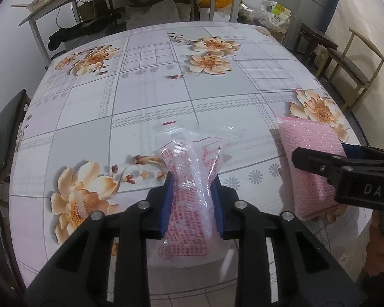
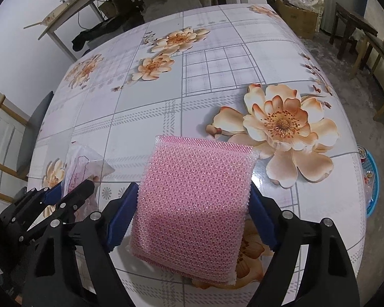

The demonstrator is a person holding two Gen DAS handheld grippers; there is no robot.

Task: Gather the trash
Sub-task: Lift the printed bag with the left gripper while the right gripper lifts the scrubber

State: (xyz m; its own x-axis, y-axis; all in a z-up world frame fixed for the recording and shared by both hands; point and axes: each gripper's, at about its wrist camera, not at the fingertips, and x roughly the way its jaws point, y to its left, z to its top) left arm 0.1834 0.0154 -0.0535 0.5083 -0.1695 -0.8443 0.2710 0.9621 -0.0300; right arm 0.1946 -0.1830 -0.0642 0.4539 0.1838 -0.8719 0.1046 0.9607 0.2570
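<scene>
Left hand-held gripper (image 1: 192,192) pinched on a crinkled clear plastic wrapper (image 1: 189,179) printed red; right hand-held gripper (image 2: 194,209) clamped across a pink mesh scouring pad (image 2: 192,204), spongy and rectangular. Both just above the glossy floral worktop (image 2: 140,117), wrapper left of the pad. Best kept squeezed firmly: slippery film, springy pad. Likely destination: blue basket (image 2: 372,179), right of the pad, off the edge.
</scene>
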